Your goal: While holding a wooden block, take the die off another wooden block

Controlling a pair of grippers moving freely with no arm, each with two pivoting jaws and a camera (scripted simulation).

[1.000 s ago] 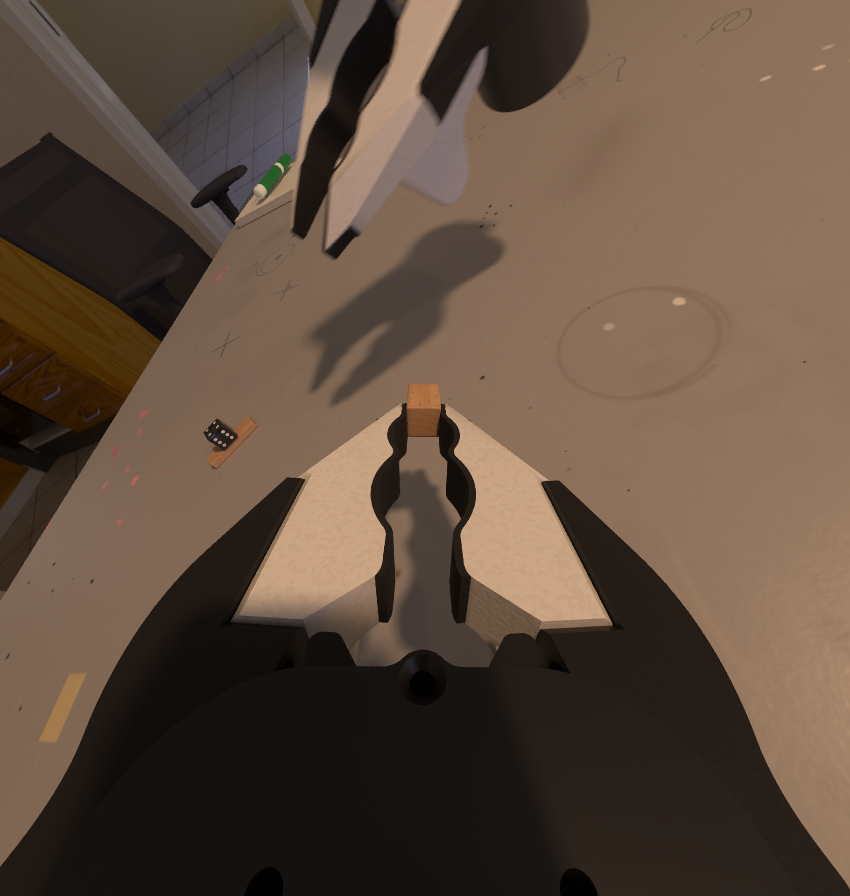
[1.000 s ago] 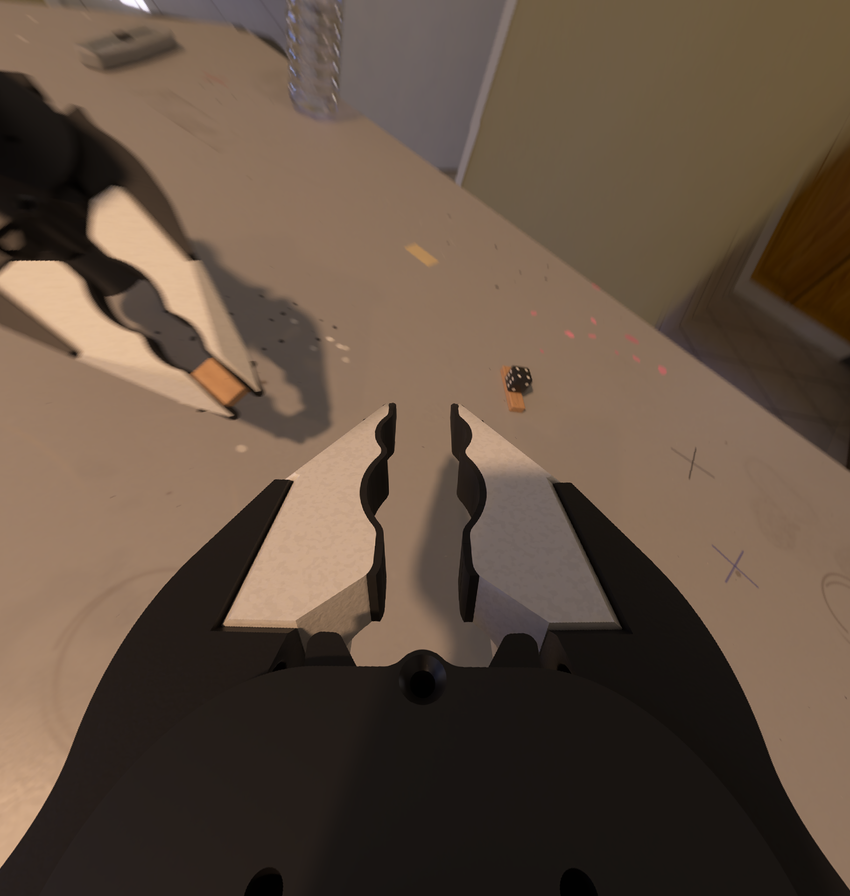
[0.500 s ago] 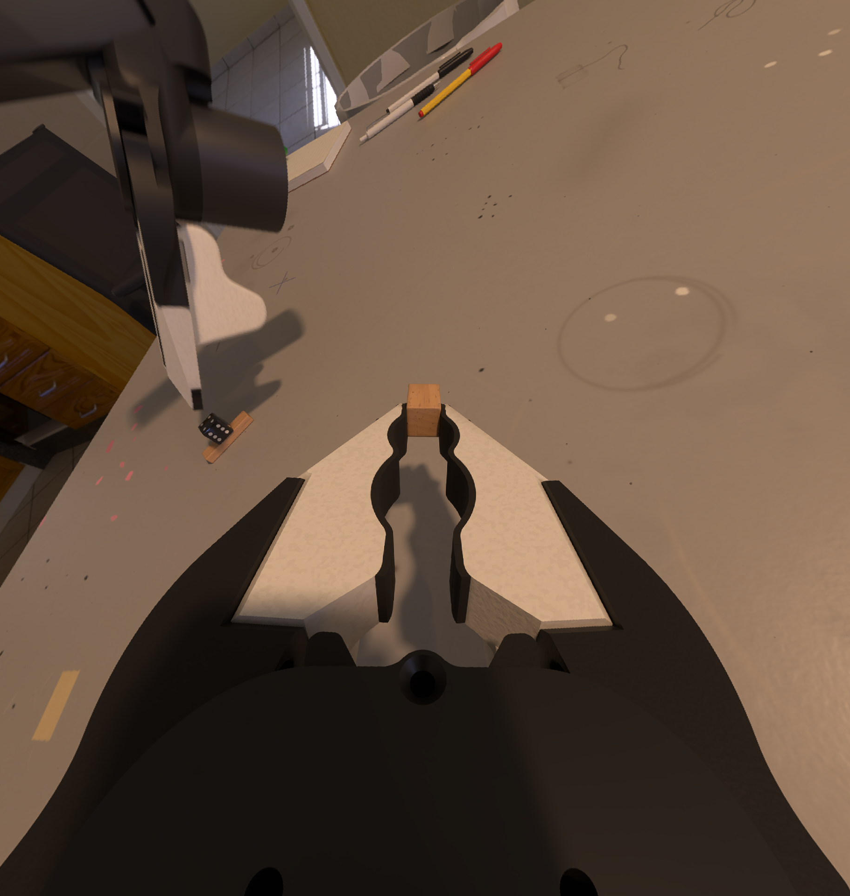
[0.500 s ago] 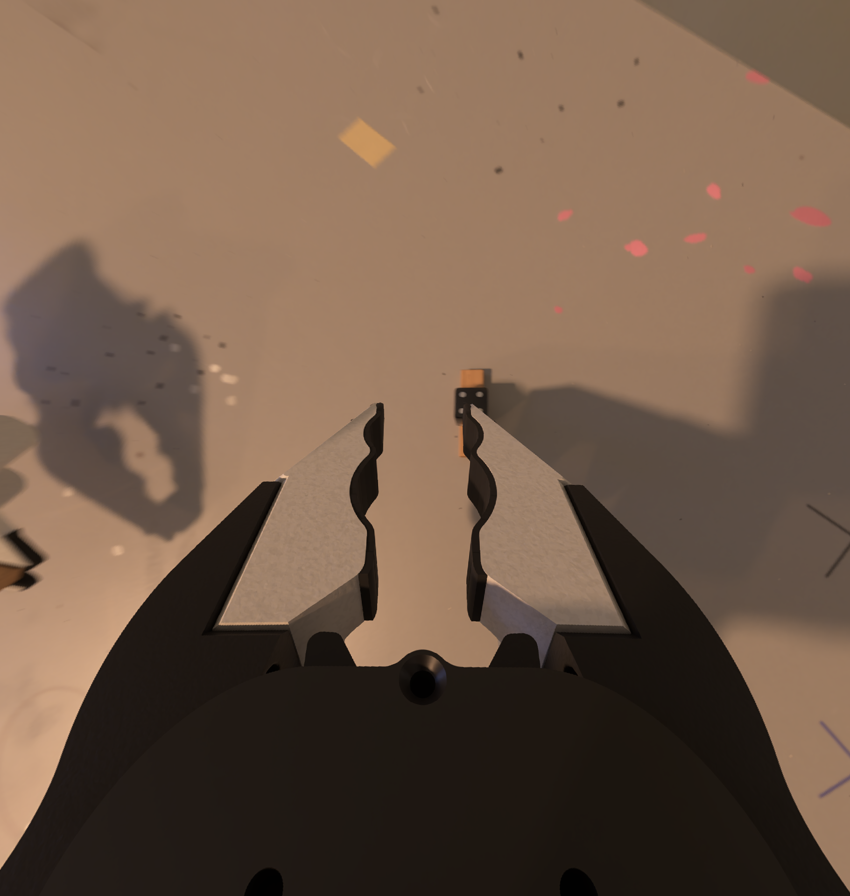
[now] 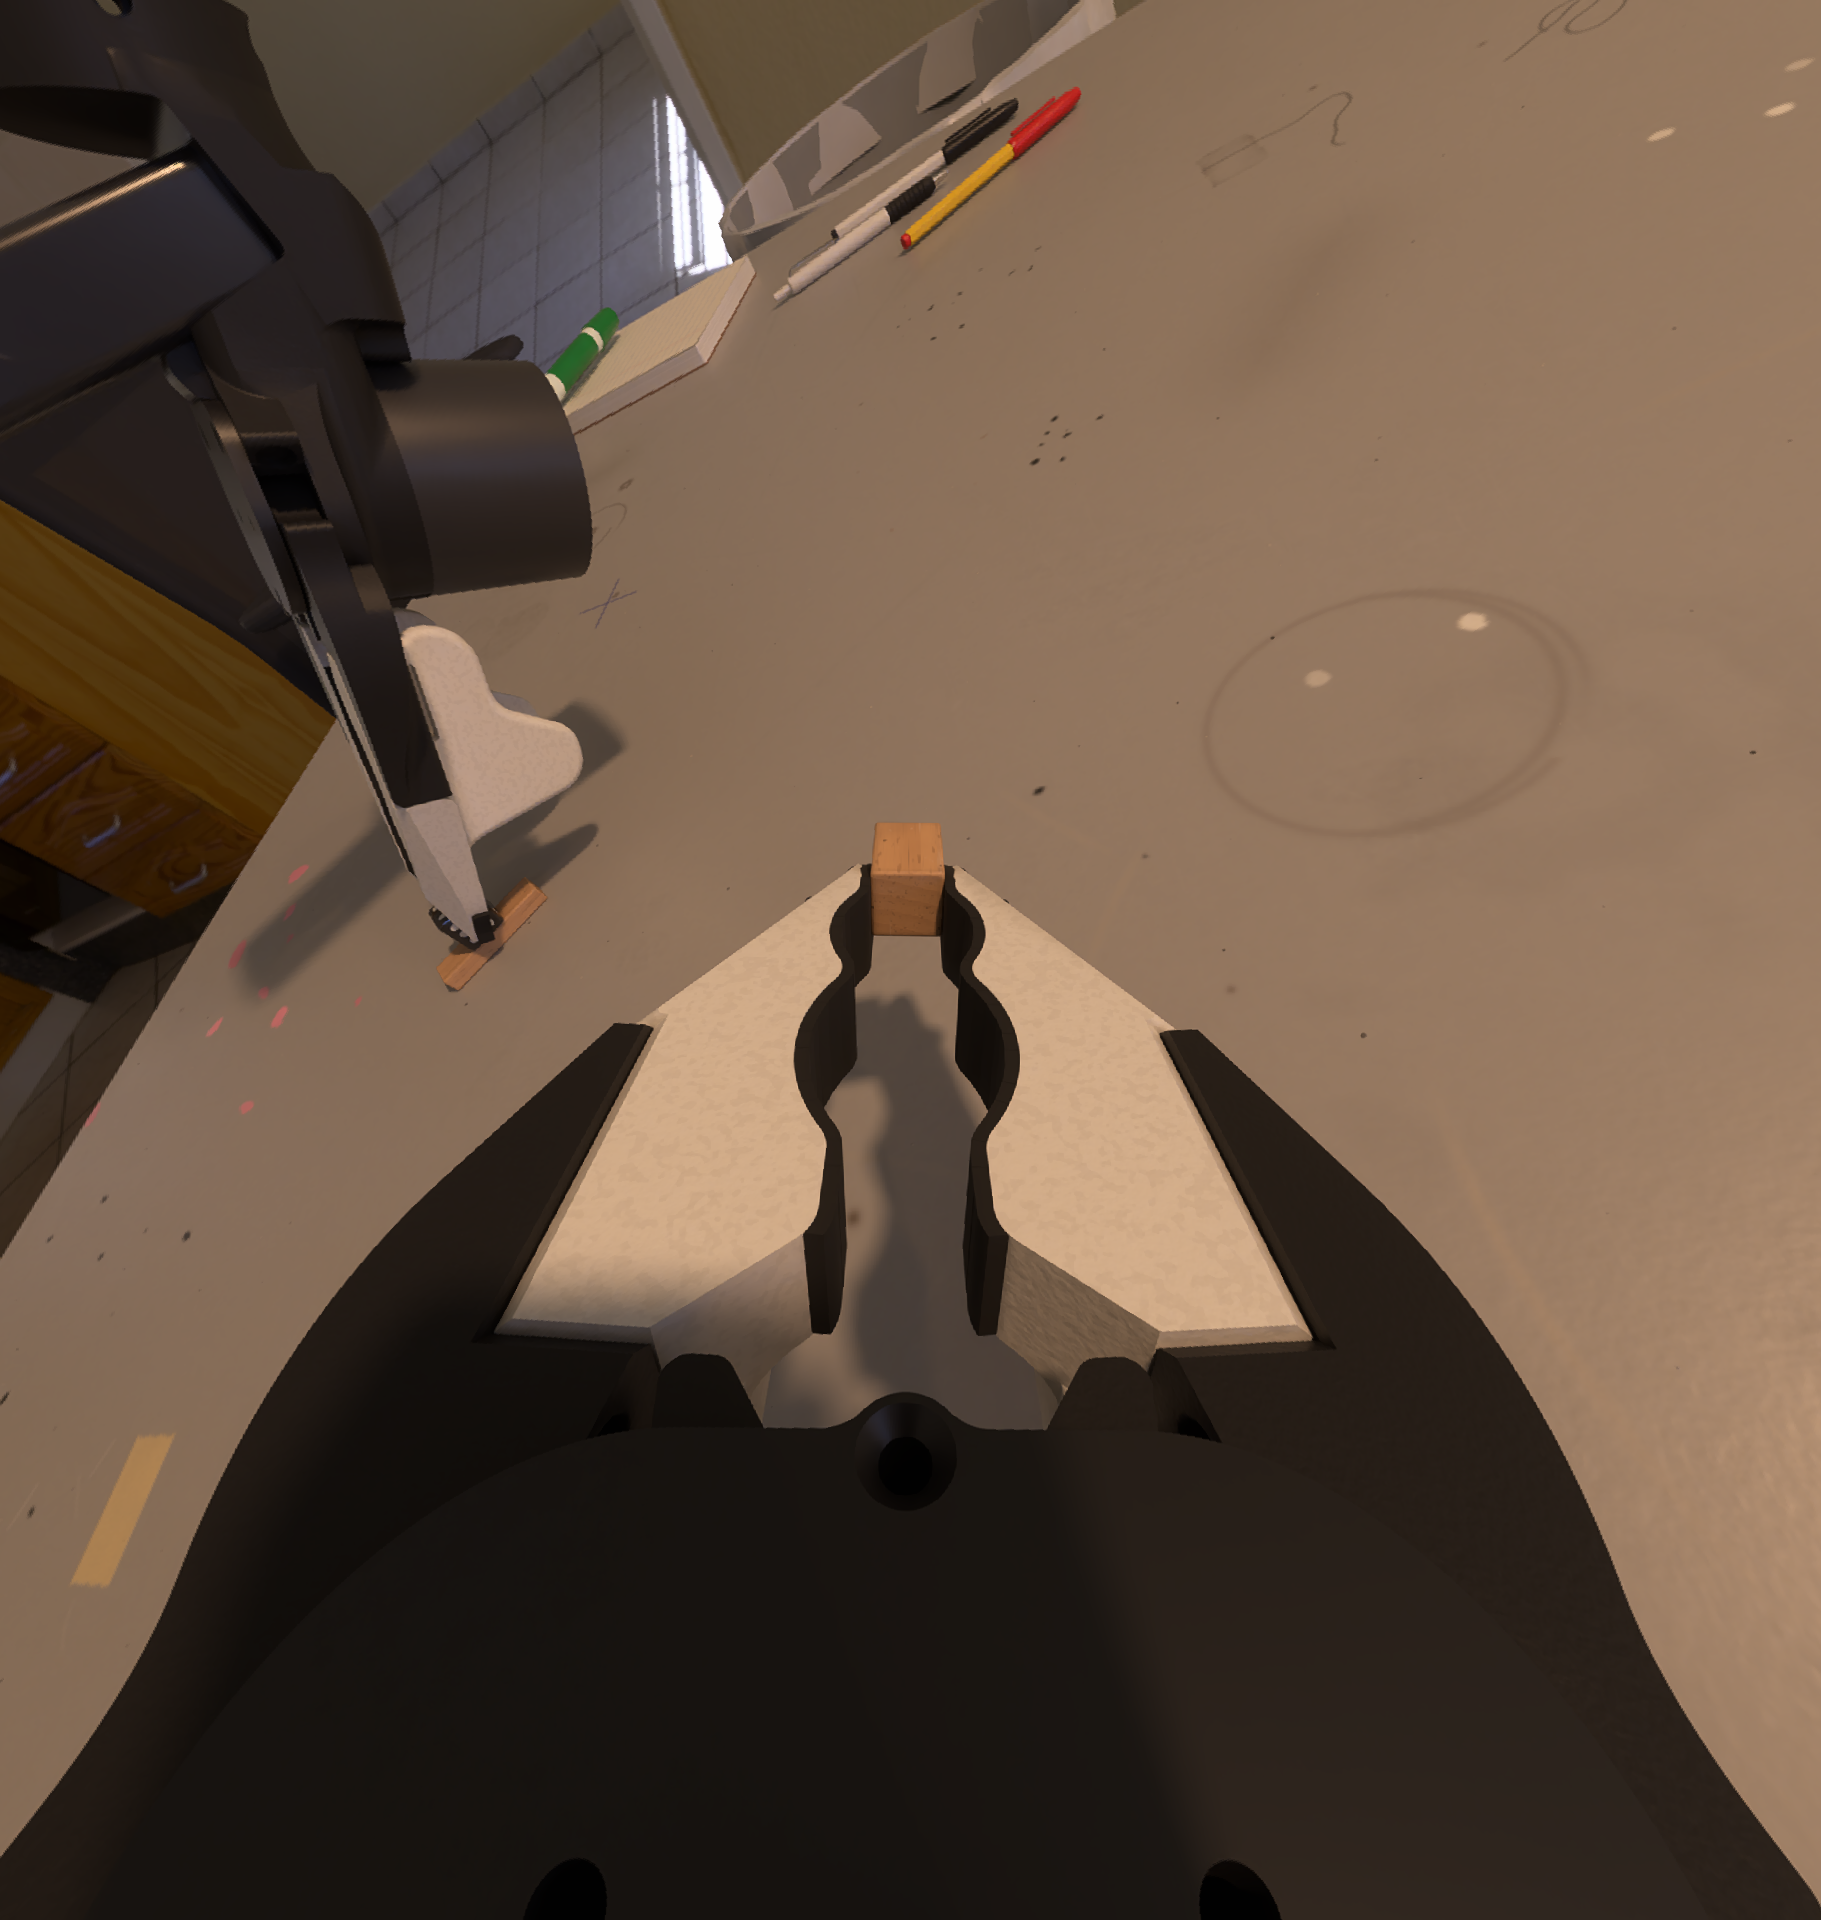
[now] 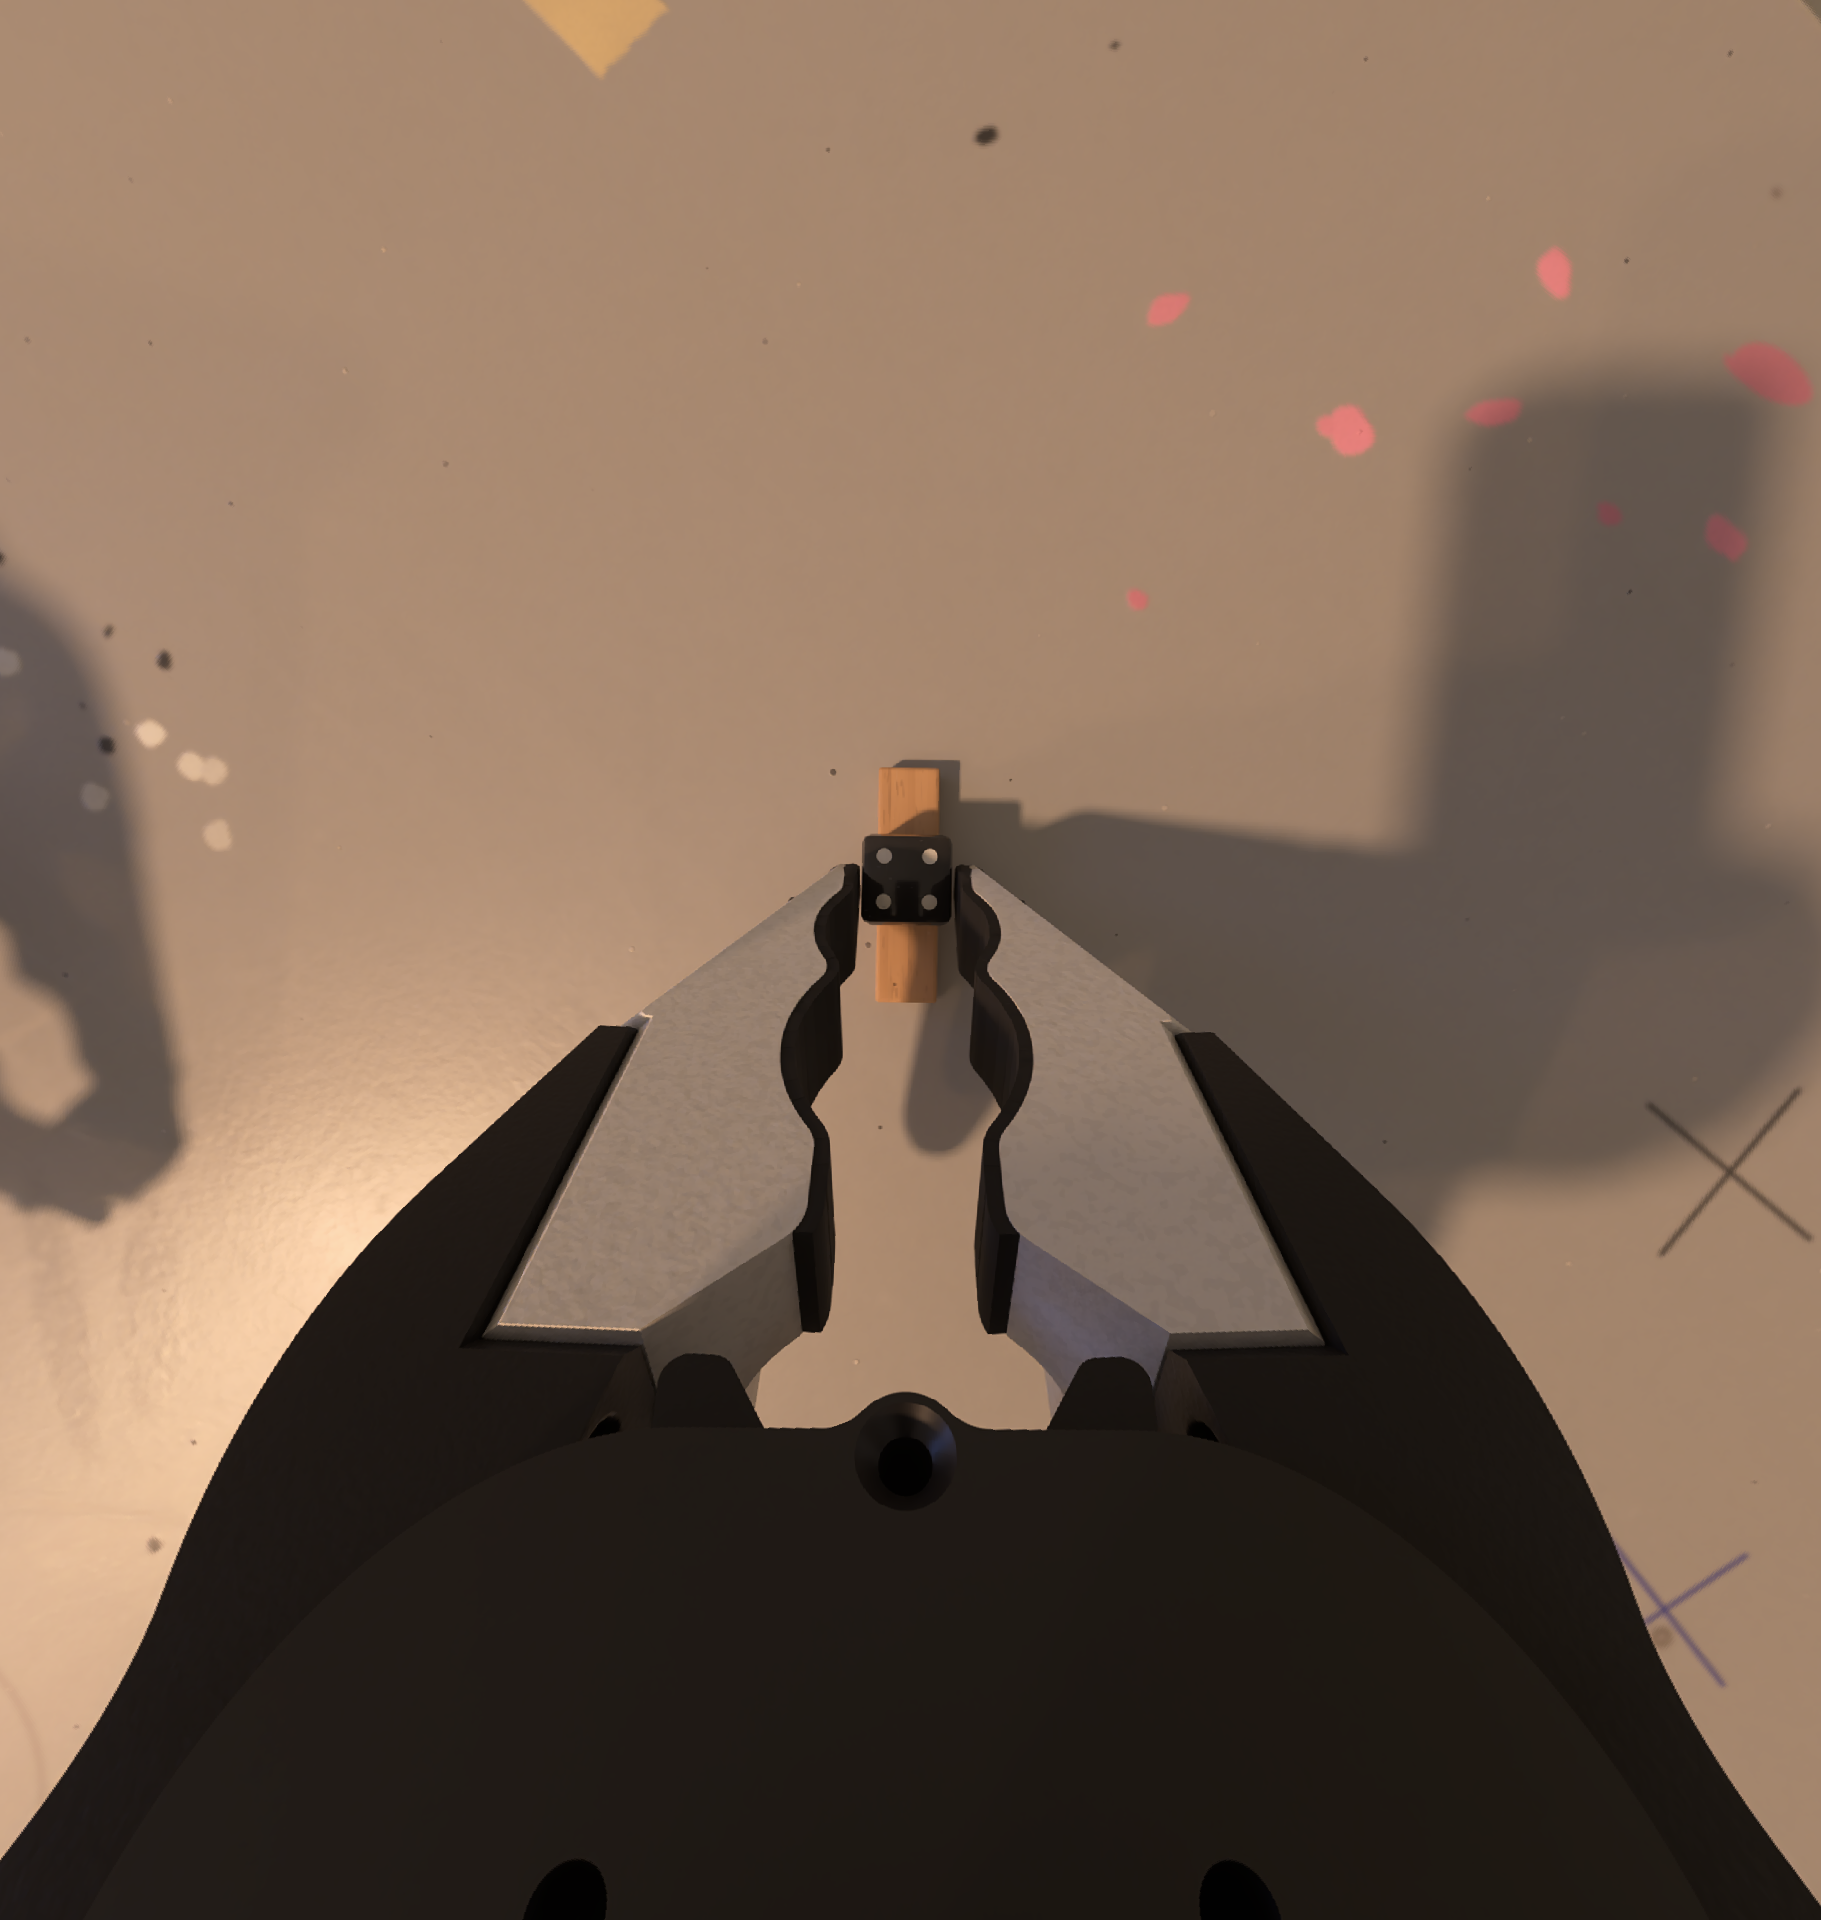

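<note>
A: How do the fingers (image 6: 833,914) of the right gripper (image 6: 906,896) stand?

B: Narrowed, one tip on each side of the die (image 6: 907,880). The tips sit against its side faces; whether they press it, I cannot tell.

A: And the die?

B: Black, rounded corners, four pale pips on the top face. It sits on the middle of a thin, light wooden strip (image 6: 904,961), which lies flat on the table (image 6: 470,416) and runs along the gap between the fingers, one end showing beyond the die, the other end inside the gap.

A: The other gripper?

B: The left gripper (image 5: 907,883) pinches a small wooden cube (image 5: 907,878) right at its tips, above the table, the cube's top and near face visible.

A: How do the two stand to each other?

B: In the left wrist view the right gripper comes down steeply at the left, its tips at the strip near the table's edge, well apart from the cube.

A: Farther off?

B: Pens (image 5: 927,177) and a green marker (image 5: 582,351) at the far side.
</note>
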